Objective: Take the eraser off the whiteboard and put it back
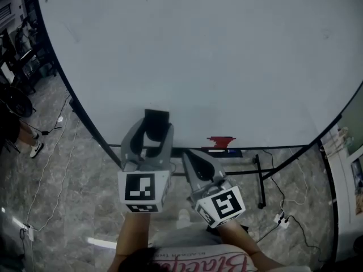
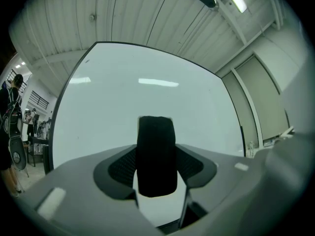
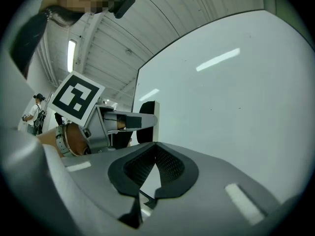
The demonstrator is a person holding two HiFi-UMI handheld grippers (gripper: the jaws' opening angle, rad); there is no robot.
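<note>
The left tongs point(image 1: 152, 134) are clenched on the black eraser point(image 2: 156, 154). It stands upright between the two ribbed pads, and both pads press on its long sides, so the jaws stand wide only because the block is wide. We think we grasp it by the sides so that its flat face is free toward the whiteboard point(image 1: 215, 55) and can meet the surface squarely. The eraser is near the bottom edge of the whiteboard, somewhat left of the middle of that edge. Whether it touches the surface or hangs just in front of it, we cannot tell from any view. Therefore we also cannot say if it is coming off or going back.

The right tongs point(image 3: 156, 154) are closed on nothing, with the tips of the pads touching. We judge that they have no work in this step and are only held aside. They are just beside the left tongs, a little behind them and below the bottom edge.

Both tongs point at the board almost level, a little upward. Our left forearm point(image 1: 133, 237) and right forearm point(image 1: 238, 239) reach forward side by side. On the ledge point(image 1: 237, 151) under the bottom edge, to the right of the tongs, lies a red thing point(image 1: 221, 141), apart from the eraser.
</note>
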